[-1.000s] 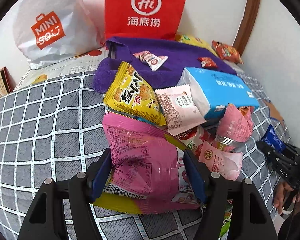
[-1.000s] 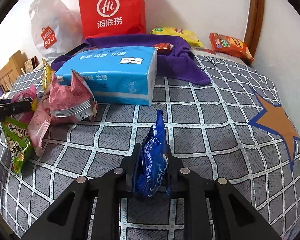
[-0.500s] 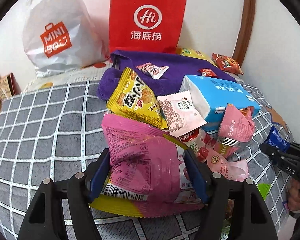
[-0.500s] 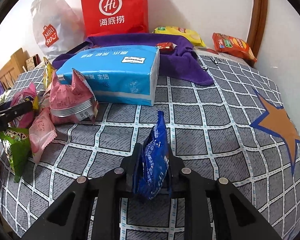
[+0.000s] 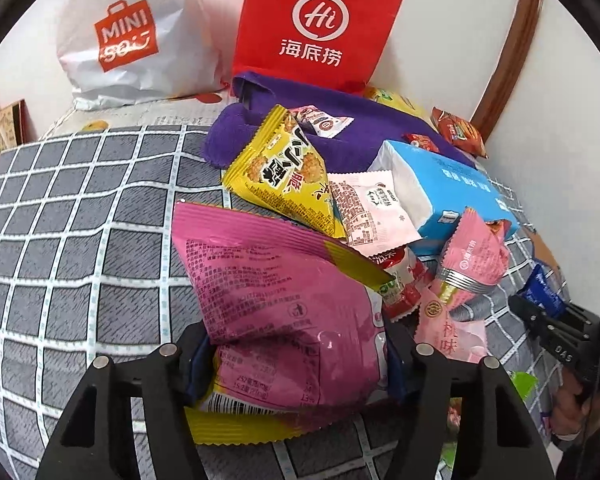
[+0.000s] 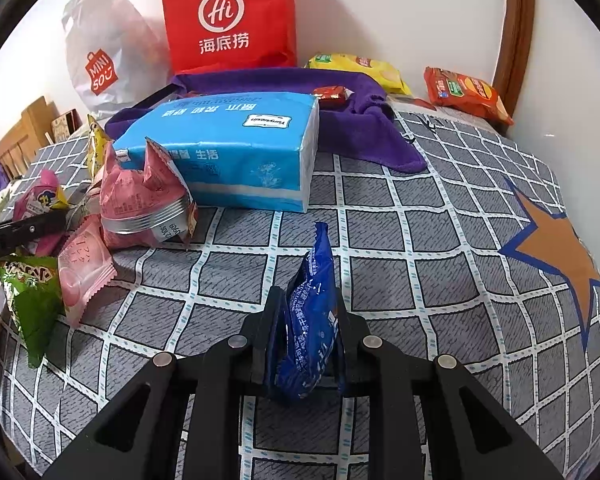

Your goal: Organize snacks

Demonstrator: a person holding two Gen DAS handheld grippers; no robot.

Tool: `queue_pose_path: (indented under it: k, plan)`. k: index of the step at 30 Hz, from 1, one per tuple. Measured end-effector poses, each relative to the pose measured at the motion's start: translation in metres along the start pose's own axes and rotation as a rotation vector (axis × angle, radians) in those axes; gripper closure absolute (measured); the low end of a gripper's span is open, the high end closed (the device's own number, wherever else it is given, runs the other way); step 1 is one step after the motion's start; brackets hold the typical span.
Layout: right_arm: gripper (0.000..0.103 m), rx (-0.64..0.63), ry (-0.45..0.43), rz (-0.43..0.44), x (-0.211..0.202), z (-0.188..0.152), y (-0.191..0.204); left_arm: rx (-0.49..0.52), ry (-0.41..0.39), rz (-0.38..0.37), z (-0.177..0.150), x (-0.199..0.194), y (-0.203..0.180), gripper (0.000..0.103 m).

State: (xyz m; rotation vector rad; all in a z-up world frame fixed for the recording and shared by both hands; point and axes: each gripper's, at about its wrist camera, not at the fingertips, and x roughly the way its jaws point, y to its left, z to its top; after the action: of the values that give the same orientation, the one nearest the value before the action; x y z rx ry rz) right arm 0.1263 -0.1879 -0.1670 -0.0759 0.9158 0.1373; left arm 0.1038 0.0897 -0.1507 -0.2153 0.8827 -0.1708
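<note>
Left tool [image 5: 294,364] grips a pink snack bag [image 5: 284,304]; right tool [image 6: 306,344] (lower) pinches a blue packet [image 6: 310,320].

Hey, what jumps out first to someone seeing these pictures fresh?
The red Haidilao bag standing against the back wall, beside a white Miniso bag. Nearer, the left gripper clamps a big pink snack bag, and the right gripper pinches a small blue packet.

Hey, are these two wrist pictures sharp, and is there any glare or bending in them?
Left wrist: sharp, with glare on the pink bag; the checked cover bows from fisheye. Right wrist: sharp, evenly lit, soft shadow beside the tissue pack; corners black.
</note>
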Motion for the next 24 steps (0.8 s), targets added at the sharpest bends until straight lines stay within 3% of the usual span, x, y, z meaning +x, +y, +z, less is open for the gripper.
queue_pose_path:
  k: [12,24]
  plan:
    - [0.085,-0.02,-0.064,0.001,-0.027,0.007,0.013,0.06,-0.057,0.0,0.015,-0.049,-0.014,0.04]
    - [0.085,0.02,-0.126,0.001,-0.065,0.056,0.018,0.109,-0.085,-0.066,0.05,-0.073,-0.05,0.04]
